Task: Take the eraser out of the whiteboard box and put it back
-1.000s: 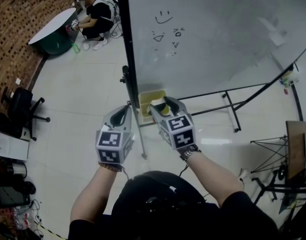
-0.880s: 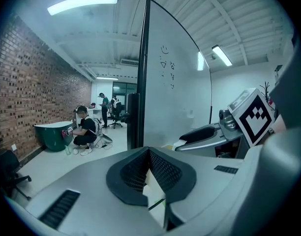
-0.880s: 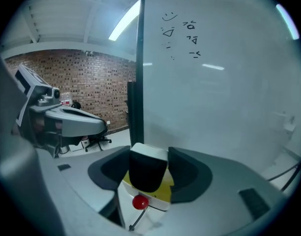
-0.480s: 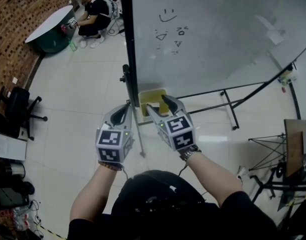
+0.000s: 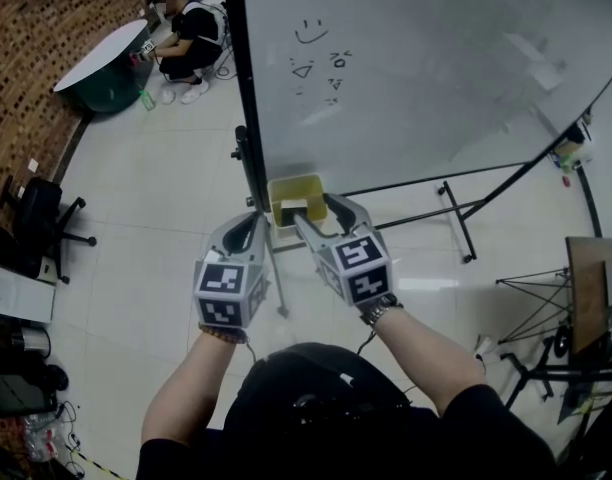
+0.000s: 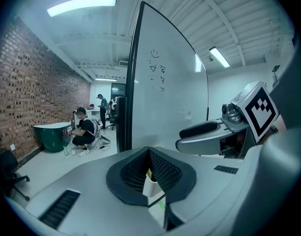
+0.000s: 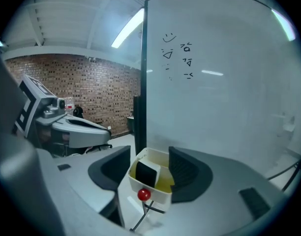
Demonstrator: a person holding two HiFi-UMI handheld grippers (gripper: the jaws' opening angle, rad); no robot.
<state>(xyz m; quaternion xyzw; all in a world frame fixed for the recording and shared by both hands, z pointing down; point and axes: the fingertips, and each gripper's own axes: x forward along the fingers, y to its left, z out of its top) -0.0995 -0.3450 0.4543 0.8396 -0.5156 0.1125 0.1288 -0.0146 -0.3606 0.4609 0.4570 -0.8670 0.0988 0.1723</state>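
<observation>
Nearest, holding the left tool (image 6: pixel 149 150) pressed together on nothing, just left of the box and a little short of it. Beside it, holding the right tool (image 5: pixel 313 209) with jaws spread and closing, one on each side of the whiteboard box (image 7: pixel 160 196), pressing on nothing so far. Inside that box, leaning toward the left wall: the eraser (image 7: pixel 147 173), dark face out, untouched. On the front wall, a small red knob (image 7: pixel 143 194). Behind, the whiteboard (image 5: pixel 436 78) with a few scribbles. Far off on the floor, a crouching person (image 5: pixel 186 33) by a round counter (image 5: pixel 101 56).

Judged as the take-out step, at the approach, with nothing lifted yet. Next probably calls for coming in above the box walls, narrowing onto the eraser alone, pinching its two sides, then drawing it up and out. After that, lowering back into the same box and letting go.
</observation>
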